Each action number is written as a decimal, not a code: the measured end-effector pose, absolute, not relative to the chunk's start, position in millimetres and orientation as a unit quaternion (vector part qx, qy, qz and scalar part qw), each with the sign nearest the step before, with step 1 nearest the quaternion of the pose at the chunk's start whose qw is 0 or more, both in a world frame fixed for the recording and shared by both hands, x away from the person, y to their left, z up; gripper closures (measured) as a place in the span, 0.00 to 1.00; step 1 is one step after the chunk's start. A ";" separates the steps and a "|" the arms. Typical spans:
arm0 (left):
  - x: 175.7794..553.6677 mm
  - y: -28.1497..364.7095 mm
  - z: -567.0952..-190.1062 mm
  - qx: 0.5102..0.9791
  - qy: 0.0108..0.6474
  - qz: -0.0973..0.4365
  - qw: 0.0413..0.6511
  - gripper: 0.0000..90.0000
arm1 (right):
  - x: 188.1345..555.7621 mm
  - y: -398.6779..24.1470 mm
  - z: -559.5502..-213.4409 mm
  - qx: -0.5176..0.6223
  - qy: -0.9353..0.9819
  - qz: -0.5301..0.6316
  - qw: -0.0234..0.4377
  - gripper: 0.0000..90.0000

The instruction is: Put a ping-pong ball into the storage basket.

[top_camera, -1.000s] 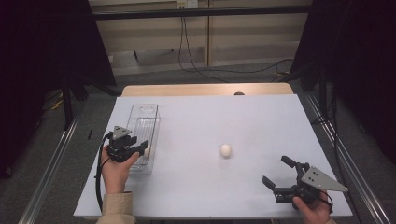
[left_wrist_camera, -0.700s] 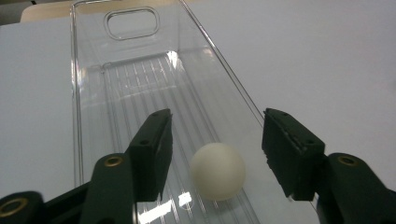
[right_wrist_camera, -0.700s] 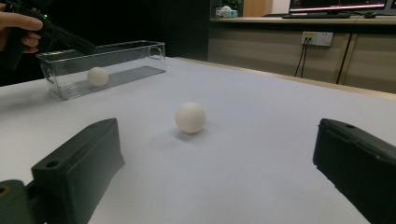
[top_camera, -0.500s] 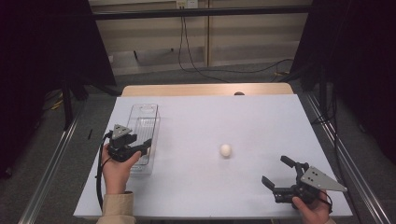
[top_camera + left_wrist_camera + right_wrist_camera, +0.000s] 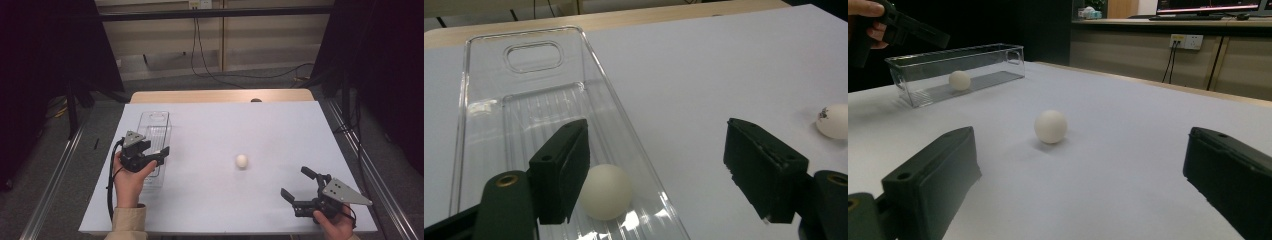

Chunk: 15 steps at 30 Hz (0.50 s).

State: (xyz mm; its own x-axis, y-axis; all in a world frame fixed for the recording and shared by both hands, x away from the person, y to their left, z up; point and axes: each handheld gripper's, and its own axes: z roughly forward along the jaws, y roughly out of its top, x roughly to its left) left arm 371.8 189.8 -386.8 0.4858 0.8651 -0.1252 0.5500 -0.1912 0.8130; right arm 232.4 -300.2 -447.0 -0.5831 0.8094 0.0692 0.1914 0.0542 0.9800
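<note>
Released, ball point(image 5: 605, 191) lies in tray point(image 5: 474, 90) below just-opened left fingers point(image 5: 561, 170).

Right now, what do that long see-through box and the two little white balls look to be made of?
The box looks like clear, glossy hard plastic: you see the table through its ribbed floor, and its rims glint. The ball in the box and the ball on the table look like smooth matte white plastic, perhaps ping-pong balls.

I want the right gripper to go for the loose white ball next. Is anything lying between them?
Nothing visible. The right gripper stands open, aimed at the white ball, with bare table between them. The clear tray sits off beyond.
</note>
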 end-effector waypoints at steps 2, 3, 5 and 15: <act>371.7 188.2 -386.0 0.748 0.471 0.184 0.429 0.29 | 232.5 -300.0 -446.9 0.370 0.675 0.580 0.267 0.01; 371.6 187.5 -385.4 0.748 0.470 0.184 0.431 0.28 | 232.4 -299.9 -446.9 0.371 0.675 0.580 0.266 0.01; 371.1 185.5 -383.9 0.749 0.467 0.184 0.432 0.27 | 232.2 -299.7 -446.9 0.372 0.675 0.579 0.266 0.01; 371.1 169.1 -381.5 0.762 0.451 0.167 0.435 0.23 | 232.0 -299.7 -446.8 0.372 0.675 0.579 0.266 0.01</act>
State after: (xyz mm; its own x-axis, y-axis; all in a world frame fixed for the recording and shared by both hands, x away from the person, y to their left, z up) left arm 371.1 169.1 -381.5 0.5381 0.8316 -0.1379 0.5416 -0.2157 0.8125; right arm 232.0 -299.7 -446.8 -0.5820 0.8101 0.0709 0.1942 0.0537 0.9795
